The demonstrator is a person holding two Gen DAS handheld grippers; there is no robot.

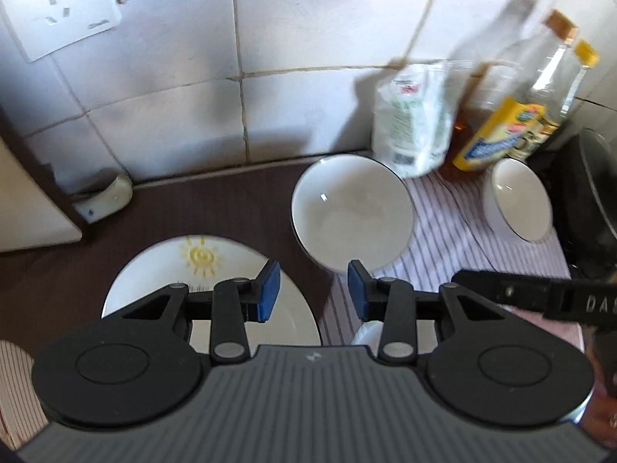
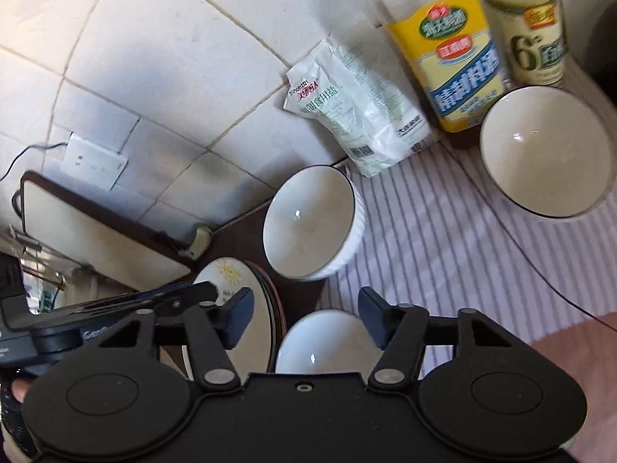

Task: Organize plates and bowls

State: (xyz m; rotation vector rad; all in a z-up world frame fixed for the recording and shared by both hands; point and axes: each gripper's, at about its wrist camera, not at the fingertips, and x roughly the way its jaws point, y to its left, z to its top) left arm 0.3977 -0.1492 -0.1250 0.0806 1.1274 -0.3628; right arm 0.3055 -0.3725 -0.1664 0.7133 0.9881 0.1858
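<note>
**Both grippers held open over the dishes**

The left hand-held gripper (image 1: 313,289) is held released above the sun-printed plate (image 1: 200,258), which tops a plate stack on the dark tabletop (image 1: 239,208). The right hand-held gripper (image 2: 306,318) is spread, empty, over a small bowl (image 2: 324,343). The ribbed bowl (image 2: 312,223) and a far bowl (image 2: 545,154) are left on the striped cloth (image 2: 424,231), seemingly for nesting.
</note>
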